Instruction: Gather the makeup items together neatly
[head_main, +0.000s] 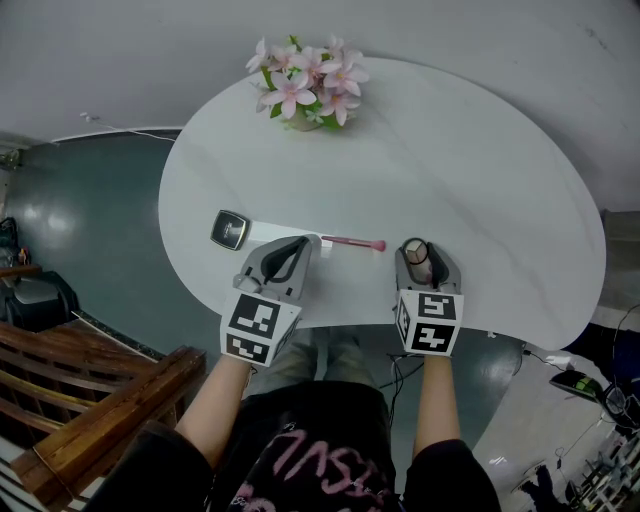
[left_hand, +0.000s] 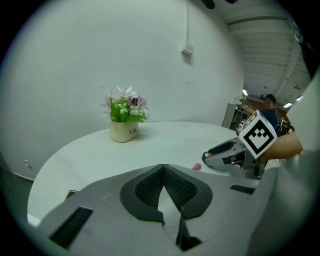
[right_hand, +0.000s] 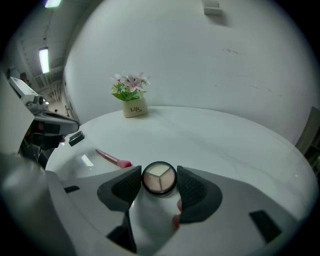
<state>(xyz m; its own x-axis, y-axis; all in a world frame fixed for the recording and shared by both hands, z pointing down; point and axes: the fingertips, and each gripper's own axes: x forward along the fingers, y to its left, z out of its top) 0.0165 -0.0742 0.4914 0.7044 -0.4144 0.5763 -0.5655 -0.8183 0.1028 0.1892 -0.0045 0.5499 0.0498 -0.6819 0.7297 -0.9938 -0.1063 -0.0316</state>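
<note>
A round eyeshadow compact (right_hand: 159, 178) with pale shades sits between the pads of my right gripper (right_hand: 159, 181), which is shut on it just above the white table (head_main: 480, 170); from above the same compact (head_main: 416, 252) shows at the right gripper (head_main: 418, 256). A pink makeup brush (head_main: 352, 243) lies flat between the two grippers, and the brush (right_hand: 114, 159) shows again to the left of the right jaws. A dark square compact (head_main: 230, 230) lies left of my left gripper (head_main: 292, 252). The left gripper (left_hand: 162, 169) is shut with nothing in it.
A small pot of pink flowers (head_main: 305, 85) stands at the table's far edge; the pot (left_hand: 124, 131) is well beyond both grippers. The table's near edge runs just under the grippers. A wooden bench (head_main: 90, 400) stands on the floor at lower left.
</note>
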